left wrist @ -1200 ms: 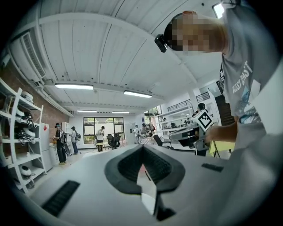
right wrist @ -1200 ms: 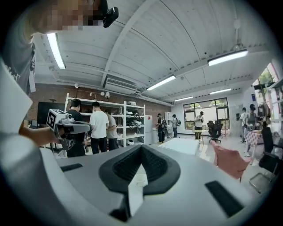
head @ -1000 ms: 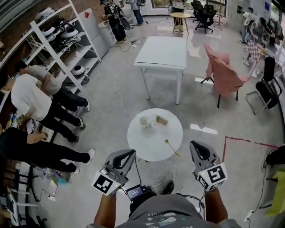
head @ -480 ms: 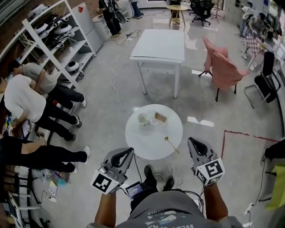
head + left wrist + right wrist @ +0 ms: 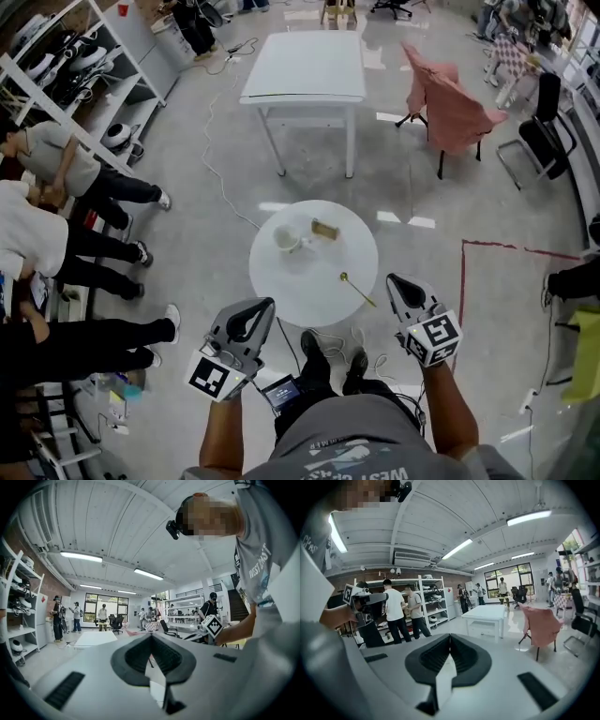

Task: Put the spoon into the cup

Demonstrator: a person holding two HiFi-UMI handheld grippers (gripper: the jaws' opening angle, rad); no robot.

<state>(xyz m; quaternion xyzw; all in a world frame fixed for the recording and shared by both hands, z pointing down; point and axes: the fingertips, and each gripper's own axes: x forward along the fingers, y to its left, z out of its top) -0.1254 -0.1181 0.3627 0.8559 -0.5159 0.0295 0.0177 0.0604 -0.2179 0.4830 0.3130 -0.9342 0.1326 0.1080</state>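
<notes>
Looking steeply down on a round white table carrying the task's things. Shows the cup, white and upright, at 10 o'clock on the tabletop, with a small brown box just beside it at 12 o'clock. Shows the spoon, gold-coloured, lying flat at 4 o'clock near the rim, bowl end toward the table's middle and handle running outward toward 4 o'clock. Lies well apart from the cup and outside it.

Places the left gripper off the table's edge at 7 o'clock, with its marker cube at the end nearer the person. Closed completely, jaw against jaw, with nothing between them, as read in the left gripper view.

Places the right gripper just off the rim at 4 o'clock, tips near the spoon's handle end but apart from it. Likewise closed completely in the right gripper view, gripping nothing.

Beyond the round table at 12 o'clock, a rectangular white table. At 1 o'clock, a chair draped in pink cloth. At 9 to 10 o'clock, several people beside a white shelving rack. At 3 o'clock, a red tape line on the grey floor.
</notes>
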